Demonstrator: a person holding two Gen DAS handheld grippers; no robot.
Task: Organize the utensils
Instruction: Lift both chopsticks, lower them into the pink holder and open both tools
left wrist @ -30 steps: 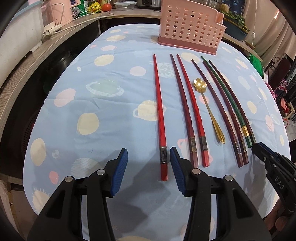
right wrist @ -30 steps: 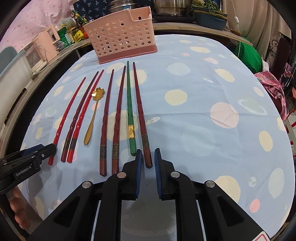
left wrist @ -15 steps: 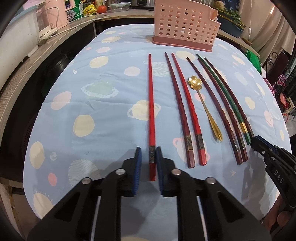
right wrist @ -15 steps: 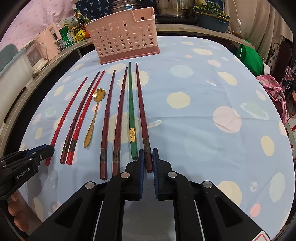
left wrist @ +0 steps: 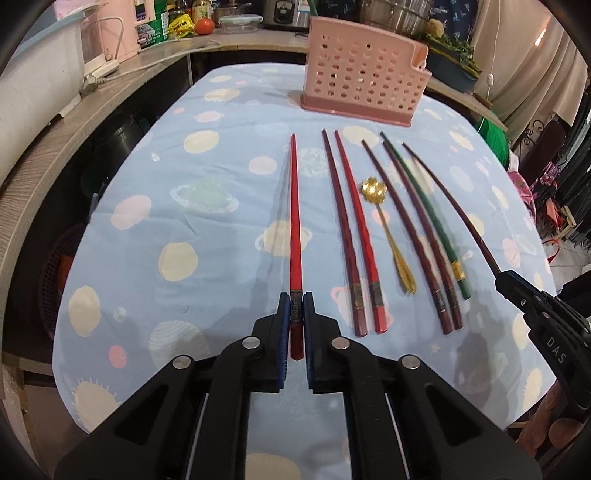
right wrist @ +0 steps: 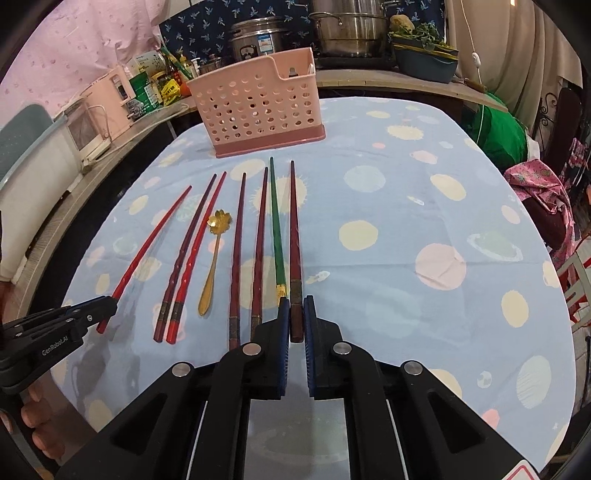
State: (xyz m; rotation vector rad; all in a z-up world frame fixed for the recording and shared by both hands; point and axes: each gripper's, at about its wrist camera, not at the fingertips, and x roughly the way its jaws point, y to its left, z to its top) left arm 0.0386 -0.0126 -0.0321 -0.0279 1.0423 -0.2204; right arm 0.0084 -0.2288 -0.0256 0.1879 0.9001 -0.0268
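The bright red chopstick at the left end of the row is pinched near its thick end between the blue pads of the left gripper, its tip pointing toward the pink perforated holder at the far side of the table. At the right end of the row, the dark brown chopstick sits clamped by its thick end in the right gripper; seen from the left wrist it looks blurred and angled away from its neighbours.

Between those two, the rest lie side by side on the blue spotted tablecloth: a dark red and bright red pair, a gold flower-headed spoon, two maroon chopsticks and a green chopstick with a gold band. The green one lies just beside the clamped brown one.

A person's fingers wrap the left gripper's handle. Steel pots and a rice cooker stand on the counter behind the holder.
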